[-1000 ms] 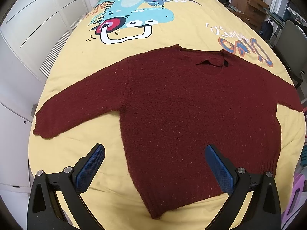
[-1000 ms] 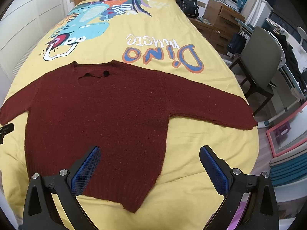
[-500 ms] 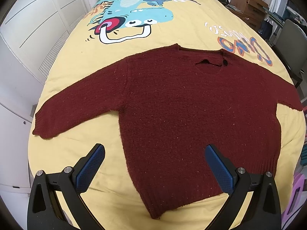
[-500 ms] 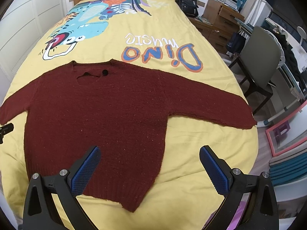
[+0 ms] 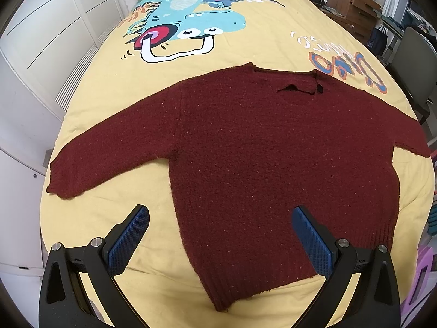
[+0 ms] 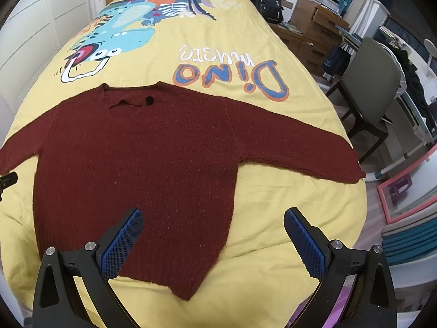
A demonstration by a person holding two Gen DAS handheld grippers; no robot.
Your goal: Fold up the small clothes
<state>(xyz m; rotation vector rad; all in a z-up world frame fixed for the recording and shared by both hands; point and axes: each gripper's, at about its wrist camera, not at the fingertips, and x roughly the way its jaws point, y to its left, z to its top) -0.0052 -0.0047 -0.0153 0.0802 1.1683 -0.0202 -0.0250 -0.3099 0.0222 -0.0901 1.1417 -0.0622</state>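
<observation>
Sweater (image 5: 273, 158), dark red, lies flat in the middle of the frame on the yellow bed cover (image 5: 245, 46), both sleeves spread out wide. Left tongs (image 5: 220, 235) sit low in the frame, wide apart, holding nothing. Right tongs (image 6: 213, 236) are wide apart too, over the sweater's bottom edge.

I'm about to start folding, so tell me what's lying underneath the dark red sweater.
The sweater lies flat, sleeves spread, on a yellow bedspread printed with a dinosaur and lettering. Whatever print or object sits directly beneath the knit is covered and cannot be seen.
</observation>
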